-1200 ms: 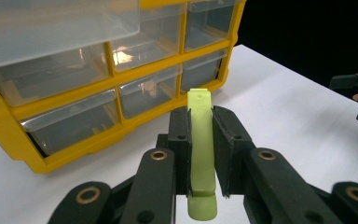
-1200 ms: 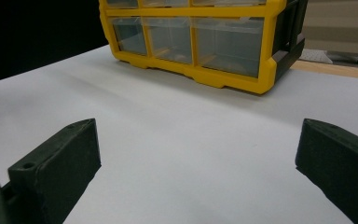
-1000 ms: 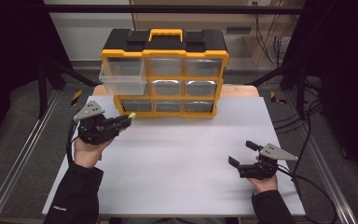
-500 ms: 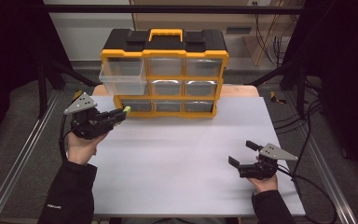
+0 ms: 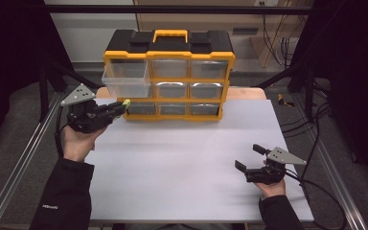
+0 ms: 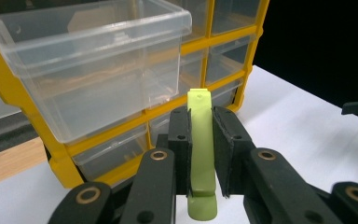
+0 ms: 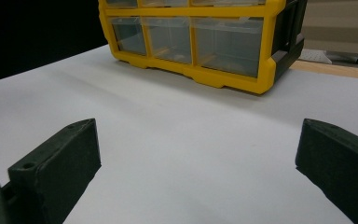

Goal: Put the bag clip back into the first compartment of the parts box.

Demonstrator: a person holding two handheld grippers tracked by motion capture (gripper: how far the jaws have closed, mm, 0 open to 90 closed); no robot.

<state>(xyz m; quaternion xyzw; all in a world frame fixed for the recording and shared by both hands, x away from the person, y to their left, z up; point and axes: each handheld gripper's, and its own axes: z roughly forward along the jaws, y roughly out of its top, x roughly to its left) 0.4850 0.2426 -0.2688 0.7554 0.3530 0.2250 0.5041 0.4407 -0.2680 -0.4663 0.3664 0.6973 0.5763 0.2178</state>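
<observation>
A yellow and black drawer cabinet (image 5: 168,76) stands at the back of the white table (image 5: 182,153). Its top-left clear drawer (image 5: 126,80) is pulled out, and in the left gripper view this drawer (image 6: 93,60) looms just above and ahead of the jaws. My left gripper (image 5: 117,108) is shut on a light green clip-like piece (image 6: 201,149), whose tip (image 5: 125,102) pokes out past the jaws below the open drawer's front. My right gripper (image 5: 249,158) rests low at the table's front right, jaws wide apart with nothing between them.
The cabinet's other clear drawers (image 7: 186,39) are pushed in. Metal rails (image 5: 24,163) run along both table sides. Cables (image 5: 316,139) trail off the right edge. A wooden strip (image 5: 247,92) shows behind the cabinet on the right.
My left gripper has risen and drifted left and back with the green piece, toward the pulled-out drawer. The right gripper has stayed where it was.
</observation>
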